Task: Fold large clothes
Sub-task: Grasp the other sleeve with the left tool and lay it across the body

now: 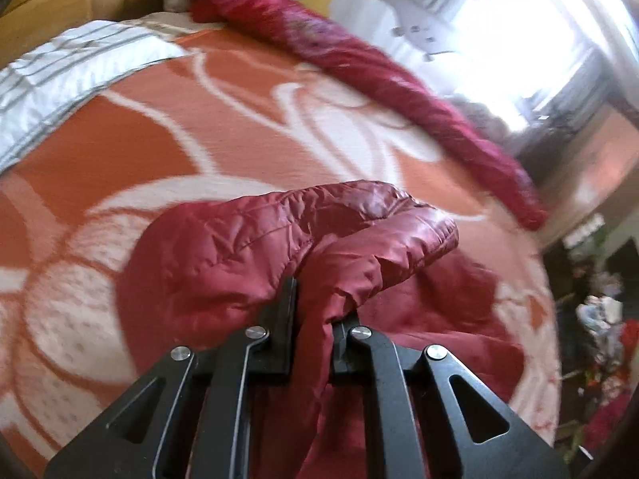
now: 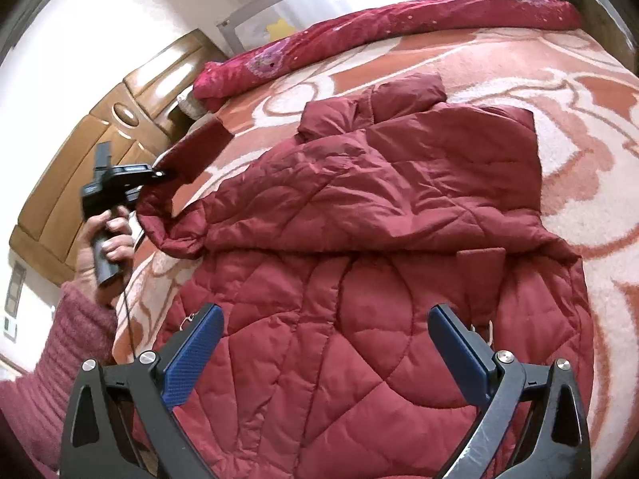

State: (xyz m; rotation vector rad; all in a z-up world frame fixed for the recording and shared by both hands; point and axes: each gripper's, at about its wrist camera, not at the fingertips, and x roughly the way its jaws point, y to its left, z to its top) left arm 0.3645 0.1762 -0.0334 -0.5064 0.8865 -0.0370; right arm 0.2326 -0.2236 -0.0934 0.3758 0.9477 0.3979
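Left gripper point(image 1: 313, 311) pinches, seemingly, jacket point(image 2: 359, 239) sleeve.

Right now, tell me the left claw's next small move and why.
Probably carry the sleeve inward and lay it across the jacket body. The left claw is shut on the sleeve, lifted off to the side, while the right claw hovers open above the jacket's lower half.

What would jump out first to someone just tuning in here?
The dark red quilted jacket spread across the orange-and-white blanket fills the right wrist view. The left hand-held gripper is shut on its sleeve, lifted off the blanket, while the right hand-held gripper hangs open above the jacket's lower part.
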